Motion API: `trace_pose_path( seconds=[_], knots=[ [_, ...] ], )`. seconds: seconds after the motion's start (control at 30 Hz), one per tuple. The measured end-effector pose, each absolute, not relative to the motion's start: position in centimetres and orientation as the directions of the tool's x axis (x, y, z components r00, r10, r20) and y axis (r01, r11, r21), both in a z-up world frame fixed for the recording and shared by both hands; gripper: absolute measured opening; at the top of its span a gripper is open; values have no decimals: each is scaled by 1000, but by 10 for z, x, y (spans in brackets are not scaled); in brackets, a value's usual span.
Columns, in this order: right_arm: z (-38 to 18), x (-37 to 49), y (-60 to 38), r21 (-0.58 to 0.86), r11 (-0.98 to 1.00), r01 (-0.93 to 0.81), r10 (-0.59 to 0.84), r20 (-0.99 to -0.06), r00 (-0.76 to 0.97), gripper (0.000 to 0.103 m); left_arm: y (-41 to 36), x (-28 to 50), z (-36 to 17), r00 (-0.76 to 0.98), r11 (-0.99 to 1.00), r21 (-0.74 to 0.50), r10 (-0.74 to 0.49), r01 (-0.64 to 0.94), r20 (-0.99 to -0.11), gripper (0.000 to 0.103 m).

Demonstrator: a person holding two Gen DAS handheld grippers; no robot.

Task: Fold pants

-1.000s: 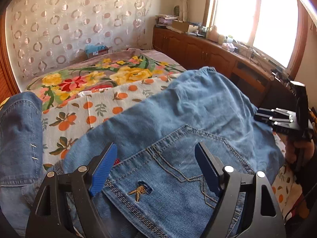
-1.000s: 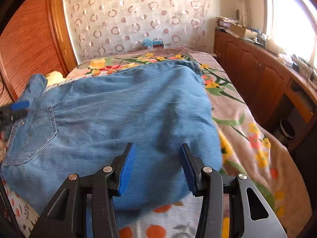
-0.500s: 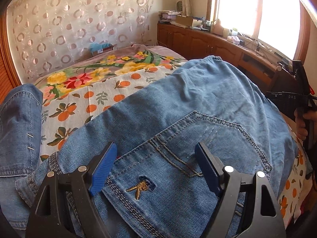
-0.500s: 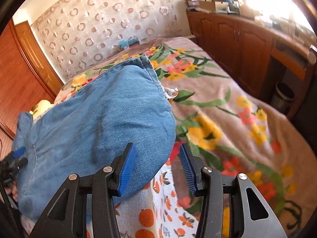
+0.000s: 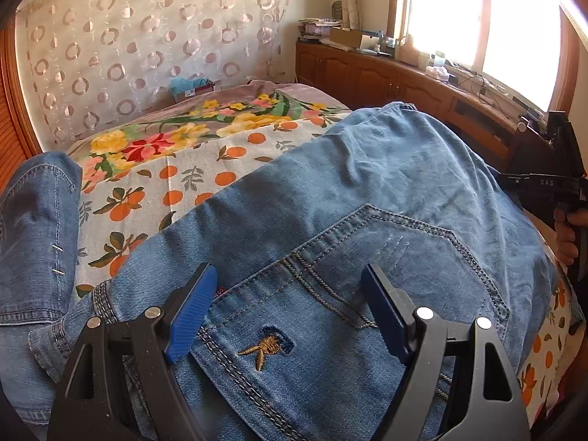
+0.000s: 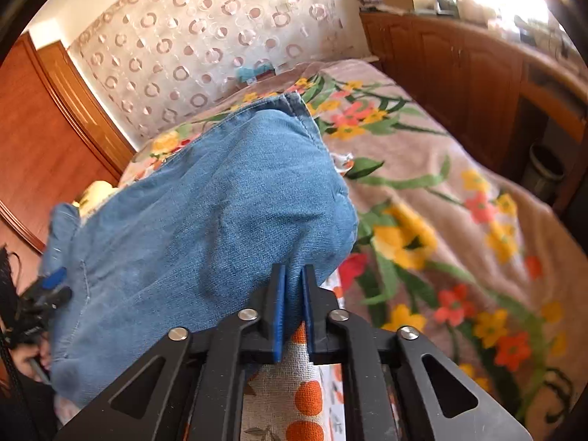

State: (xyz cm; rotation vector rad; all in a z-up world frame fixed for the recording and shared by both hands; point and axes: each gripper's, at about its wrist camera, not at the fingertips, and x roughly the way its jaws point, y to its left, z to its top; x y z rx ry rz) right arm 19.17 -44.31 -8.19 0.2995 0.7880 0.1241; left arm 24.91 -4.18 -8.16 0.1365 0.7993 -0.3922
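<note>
Blue jeans (image 5: pixel 367 183) lie folded over on the bed, with a back pocket (image 5: pixel 397 257) facing up. My left gripper (image 5: pixel 288 275) hovers open just above that pocket and the waistband, its blue pads wide apart and nothing pinched. In the right wrist view the jeans (image 6: pixel 202 220) bulge along a folded edge. My right gripper (image 6: pixel 293 270) is shut on that fold at its near right corner, denim pinched between the pads. The right gripper (image 5: pixel 551 183) and the hand holding it show at the far right of the left wrist view. The left gripper (image 6: pixel 51 286) shows at the far left of the right wrist view.
The bed carries an orange-print sheet (image 5: pixel 176 191) and a floral blanket (image 6: pixel 441 220). More denim (image 5: pixel 36 220) lies at the left. Wooden cabinets (image 6: pixel 459 62) run along the right wall with a bin (image 6: pixel 544 172) below. A patterned curtain (image 5: pixel 147 36) hangs behind the bed.
My right gripper slid to the right along the jeans to the fold's corner, rolled, and its jaws closed on the denim. The left gripper stayed open over the pocket.
</note>
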Motion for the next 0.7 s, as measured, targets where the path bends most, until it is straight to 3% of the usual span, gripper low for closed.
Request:
trace_pose_path(
  seconds=[0.43, 0.7],
  knots=[
    [-7, 177, -407, 238, 966, -100, 211, -505, 837, 3, -9, 230, -48, 701, 946, -85, -291, 313, -651, 81],
    [26, 163, -310, 202, 914, -352, 406, -420, 812, 3, 24, 194, -26, 756, 965, -80, -245, 249, -607, 81]
  ],
)
